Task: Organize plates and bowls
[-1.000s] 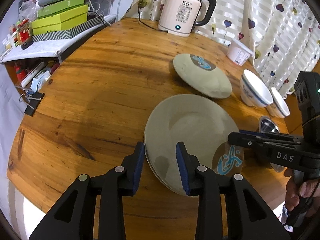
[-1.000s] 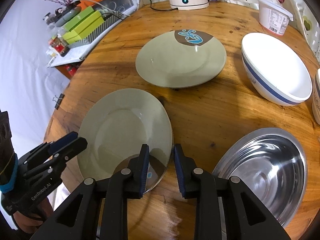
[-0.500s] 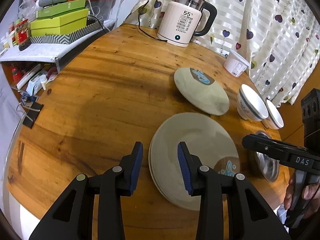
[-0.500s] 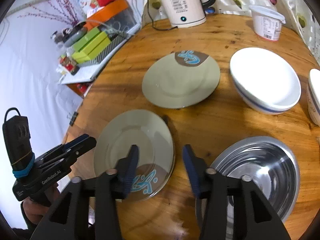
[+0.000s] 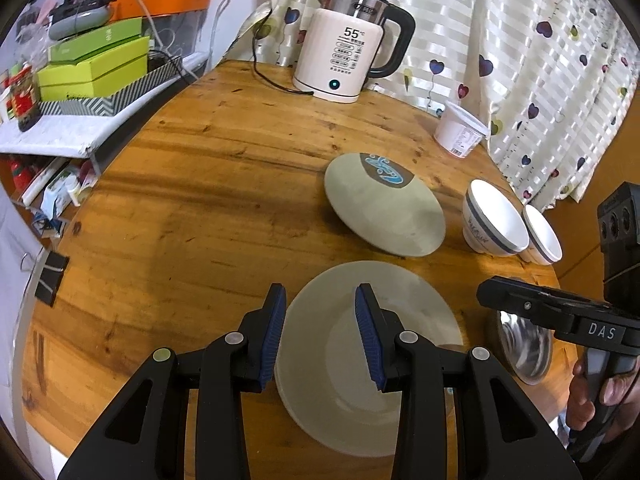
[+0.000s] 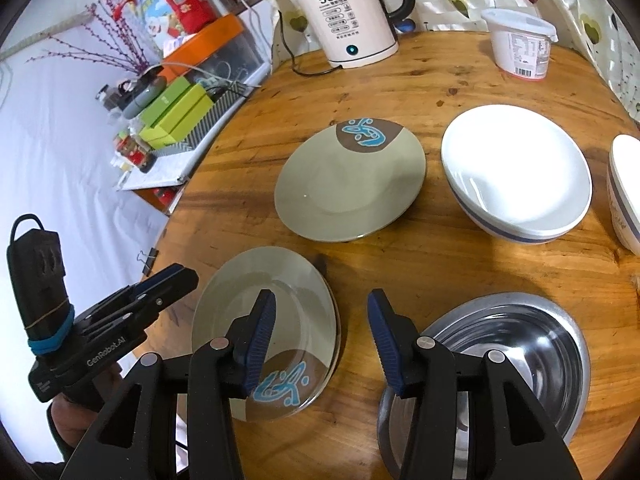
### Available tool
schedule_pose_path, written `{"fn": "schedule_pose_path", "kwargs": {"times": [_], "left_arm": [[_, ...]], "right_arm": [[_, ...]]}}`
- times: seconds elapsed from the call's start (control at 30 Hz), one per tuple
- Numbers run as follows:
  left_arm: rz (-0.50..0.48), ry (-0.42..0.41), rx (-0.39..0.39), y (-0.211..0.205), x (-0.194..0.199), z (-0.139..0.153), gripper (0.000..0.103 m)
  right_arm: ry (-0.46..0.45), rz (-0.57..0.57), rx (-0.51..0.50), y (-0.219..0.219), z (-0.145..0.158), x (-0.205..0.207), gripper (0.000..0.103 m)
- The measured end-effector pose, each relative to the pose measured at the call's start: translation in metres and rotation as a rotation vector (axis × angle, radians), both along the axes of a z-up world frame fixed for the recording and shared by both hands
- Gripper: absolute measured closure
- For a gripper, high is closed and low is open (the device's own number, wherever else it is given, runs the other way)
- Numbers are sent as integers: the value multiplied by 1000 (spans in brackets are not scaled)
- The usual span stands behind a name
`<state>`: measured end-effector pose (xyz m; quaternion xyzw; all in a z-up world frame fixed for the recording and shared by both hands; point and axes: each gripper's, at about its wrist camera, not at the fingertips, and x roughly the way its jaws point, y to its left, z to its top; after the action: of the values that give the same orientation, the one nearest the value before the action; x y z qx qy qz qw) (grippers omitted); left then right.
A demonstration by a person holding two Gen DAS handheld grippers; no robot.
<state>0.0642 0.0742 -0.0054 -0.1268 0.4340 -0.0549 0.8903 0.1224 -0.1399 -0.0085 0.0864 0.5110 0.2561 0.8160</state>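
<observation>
Right tool (image 6: 320, 338) just let go, lifted off near plate (image 6: 276, 300).

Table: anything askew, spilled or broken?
Nothing stands out. Both green plates, the white bowls and the steel bowl sit flat and intact on the table; no spills.

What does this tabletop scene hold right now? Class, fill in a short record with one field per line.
surface: round wooden table
plates: near plate, far plate, apart
bowls: two white bowls, large one; steel bowl
other: kettle, white tub
left gripper: open, empty
right gripper: jaws just opened, nothing between
</observation>
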Motion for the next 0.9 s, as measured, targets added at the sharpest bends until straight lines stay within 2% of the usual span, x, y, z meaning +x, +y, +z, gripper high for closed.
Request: {"fn": "schedule_pose_path", "kwargs": {"times": [0.43, 0.9], "left_arm": [[-34, 0, 5, -6, 13, 6, 66], [-99, 13, -6, -8, 48, 10, 66]], "right_arm": [[15, -36, 17, -4, 1, 8, 55], [43, -97, 44, -6, -4, 22, 55]]}}
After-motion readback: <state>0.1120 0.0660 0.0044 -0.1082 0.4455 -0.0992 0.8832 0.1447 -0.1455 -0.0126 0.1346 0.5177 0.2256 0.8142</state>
